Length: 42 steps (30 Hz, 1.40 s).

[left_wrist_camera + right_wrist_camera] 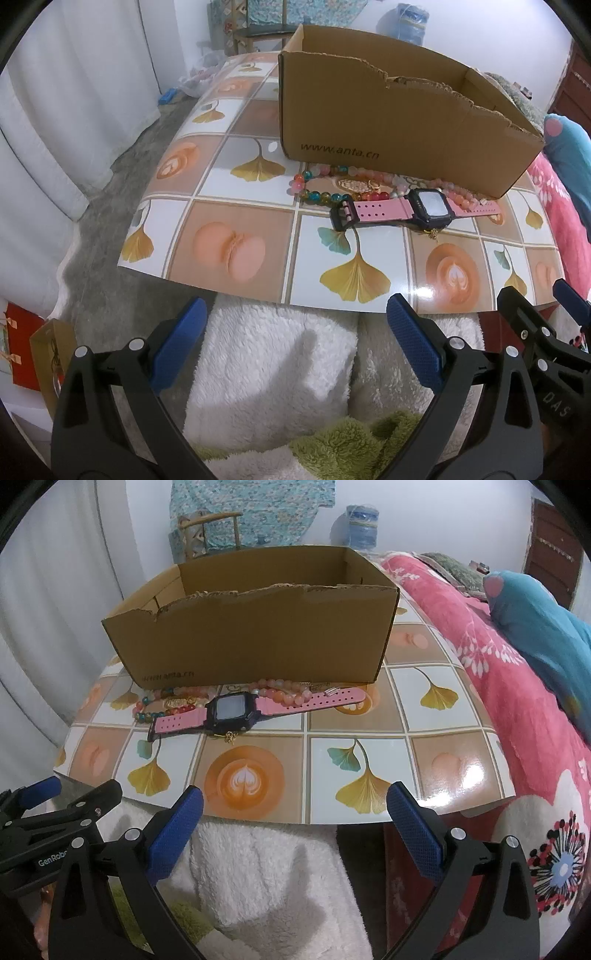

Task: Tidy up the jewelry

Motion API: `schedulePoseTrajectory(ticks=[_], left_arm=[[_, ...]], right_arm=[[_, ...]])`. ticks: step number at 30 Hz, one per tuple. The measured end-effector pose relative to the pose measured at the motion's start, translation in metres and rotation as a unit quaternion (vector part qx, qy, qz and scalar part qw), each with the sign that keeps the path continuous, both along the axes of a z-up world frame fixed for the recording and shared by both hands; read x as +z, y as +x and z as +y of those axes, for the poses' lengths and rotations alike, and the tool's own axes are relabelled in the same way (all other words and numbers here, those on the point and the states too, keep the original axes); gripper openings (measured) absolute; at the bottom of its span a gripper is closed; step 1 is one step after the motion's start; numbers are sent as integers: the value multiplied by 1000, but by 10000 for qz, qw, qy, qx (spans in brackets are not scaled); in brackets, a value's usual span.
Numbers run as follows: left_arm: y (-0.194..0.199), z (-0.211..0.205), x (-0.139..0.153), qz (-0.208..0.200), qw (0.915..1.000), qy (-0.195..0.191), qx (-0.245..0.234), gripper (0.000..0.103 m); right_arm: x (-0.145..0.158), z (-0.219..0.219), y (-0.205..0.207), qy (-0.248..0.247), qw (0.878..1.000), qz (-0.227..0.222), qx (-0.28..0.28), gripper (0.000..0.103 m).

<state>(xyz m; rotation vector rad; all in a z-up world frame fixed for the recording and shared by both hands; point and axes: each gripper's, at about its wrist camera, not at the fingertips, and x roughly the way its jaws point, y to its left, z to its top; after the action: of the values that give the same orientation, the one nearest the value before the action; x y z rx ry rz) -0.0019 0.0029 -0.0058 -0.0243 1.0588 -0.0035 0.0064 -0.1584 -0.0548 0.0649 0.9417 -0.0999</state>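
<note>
So far nothing is picked up; I think this is the very start of the job. My left gripper (295,345) hangs with its blue pads wide apart and nothing between them. My right gripper (295,827) is the same, wide and empty. Both sit over a fluffy white blanket (258,867), just short of the near edge of the shiny mat (369,760) with leaves and coffee cups printed on it.

All the jewelry lies in a little pile on the mat, right in front of the brown cardboard box (255,635). On top is the pink watch (231,709), lying flat with its strap stretched out. Behind it are a pink bead bracelet (284,694) and a colorful bead bracelet (314,194), touching each other. A tiny gold chain (229,735) peeks out under the watch.

Next, I think, I should reach forward to the watch, since it lies on top. I would pinch its strap gently so the beads under it do not get dragged along.
</note>
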Motion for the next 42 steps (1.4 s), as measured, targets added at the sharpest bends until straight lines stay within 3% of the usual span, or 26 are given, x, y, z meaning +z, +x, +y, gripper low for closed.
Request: schedulePoseTrajectory(ticks=[42], left_arm=[[0,0,-2,8,10000,-21,22,95]], right_arm=[[0,0,2,43,10000,66,18,97]])
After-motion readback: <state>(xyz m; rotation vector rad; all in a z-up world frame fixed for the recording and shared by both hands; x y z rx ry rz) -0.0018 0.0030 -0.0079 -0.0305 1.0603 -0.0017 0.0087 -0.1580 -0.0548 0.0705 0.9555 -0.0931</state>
